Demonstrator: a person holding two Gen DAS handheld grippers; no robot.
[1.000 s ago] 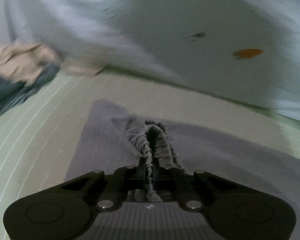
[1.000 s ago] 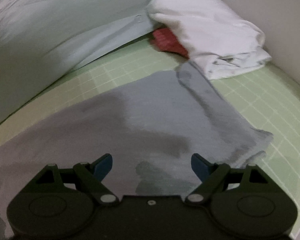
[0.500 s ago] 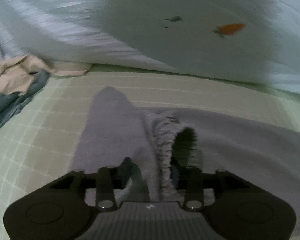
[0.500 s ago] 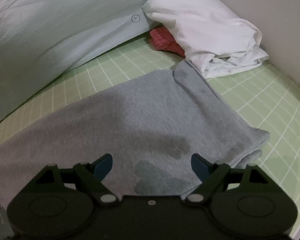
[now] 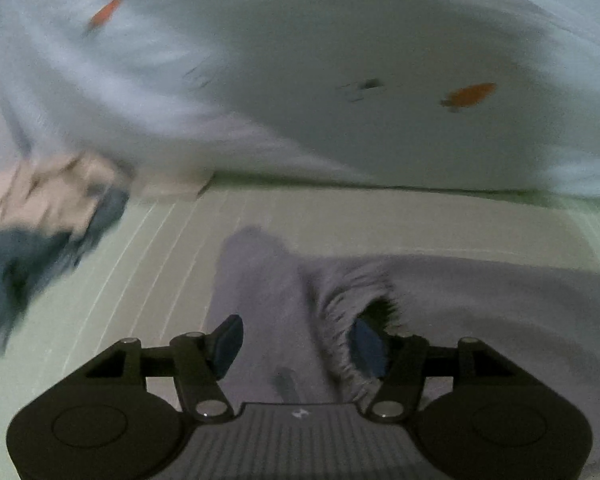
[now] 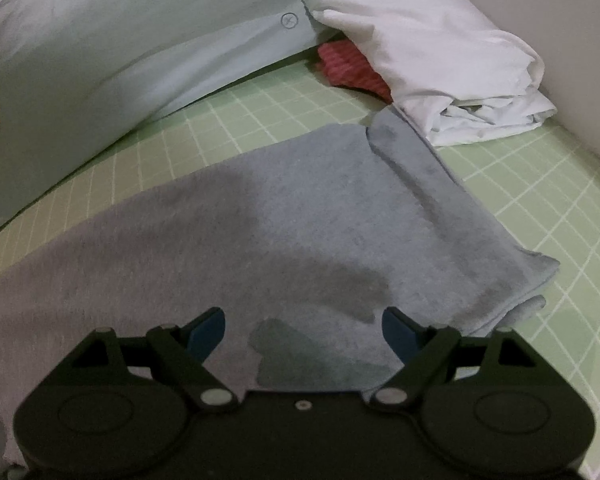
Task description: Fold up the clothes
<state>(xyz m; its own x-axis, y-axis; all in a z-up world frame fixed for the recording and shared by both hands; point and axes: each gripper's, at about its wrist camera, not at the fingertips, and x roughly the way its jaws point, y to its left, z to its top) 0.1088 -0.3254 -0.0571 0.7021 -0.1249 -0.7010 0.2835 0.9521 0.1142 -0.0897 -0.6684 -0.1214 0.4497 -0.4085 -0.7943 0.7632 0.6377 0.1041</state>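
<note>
Left gripper (image 5: 296, 344): jaws spread wide, gripping nothing; a gathered ribbed edge (image 5: 339, 320) of the grey garment (image 5: 479, 300) stands bunched against its right pad. Right gripper (image 6: 303, 332): jaws likewise apart, hovering over the same grey garment (image 6: 240, 220), which lies spread on the green gridded sheet (image 6: 539, 208).

Left wrist view only: a blurred pile of beige and dark blue clothes (image 5: 48, 216).

Right wrist view only: folded white cloth (image 6: 431, 60) over a red item (image 6: 351, 70), and the garment's layered corner (image 6: 535, 276).

Both views: pale carrot-print bedding (image 6: 100, 52) behind.
</note>
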